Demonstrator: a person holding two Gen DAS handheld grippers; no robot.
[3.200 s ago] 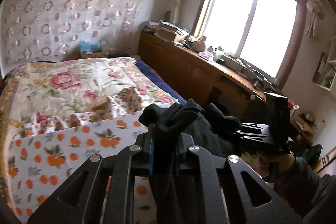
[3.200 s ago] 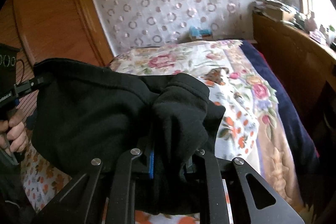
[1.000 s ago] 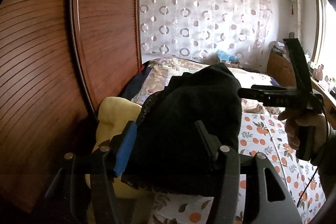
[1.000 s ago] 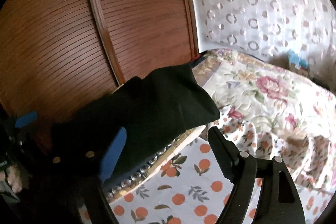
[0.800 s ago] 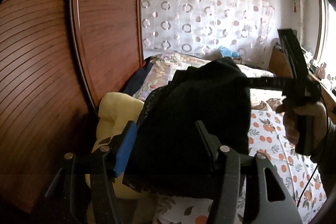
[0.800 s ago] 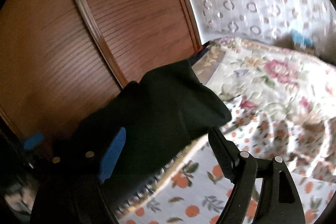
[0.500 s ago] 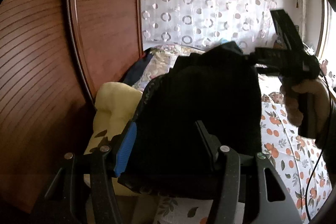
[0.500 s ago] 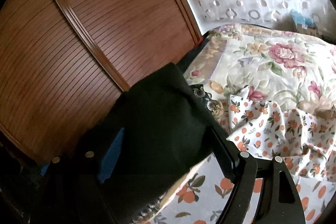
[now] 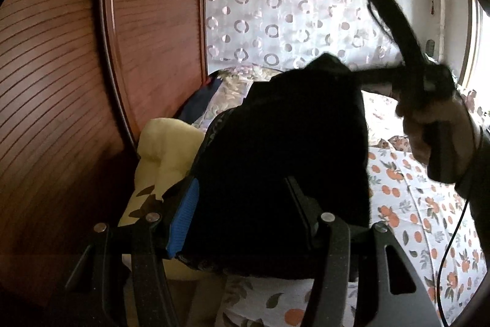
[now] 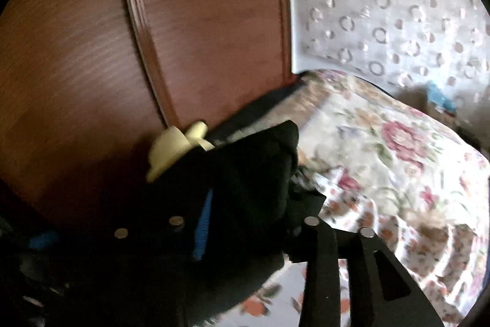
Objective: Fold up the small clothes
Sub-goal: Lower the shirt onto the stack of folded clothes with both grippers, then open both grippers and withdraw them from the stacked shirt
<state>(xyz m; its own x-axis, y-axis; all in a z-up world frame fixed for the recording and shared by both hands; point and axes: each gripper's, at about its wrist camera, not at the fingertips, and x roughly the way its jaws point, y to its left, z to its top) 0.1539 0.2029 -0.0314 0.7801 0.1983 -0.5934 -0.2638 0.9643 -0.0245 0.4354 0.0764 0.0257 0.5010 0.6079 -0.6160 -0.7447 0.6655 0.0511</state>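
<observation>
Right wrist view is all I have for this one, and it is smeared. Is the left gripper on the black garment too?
Observer: Yes. In the left wrist view the left gripper is clamped on the black garment, with its blue pad against the cloth.
Operator: Where does the right gripper take hold?
Observer: At the garment's raised far corner. The right gripper reaches in from the right, its jaws closing with the cloth between them, and the right hand grips its handle.
Operator: Anything trailing from it?
Observer: A thin dark cable hangs below that hand, over the orange-print sheet.
</observation>
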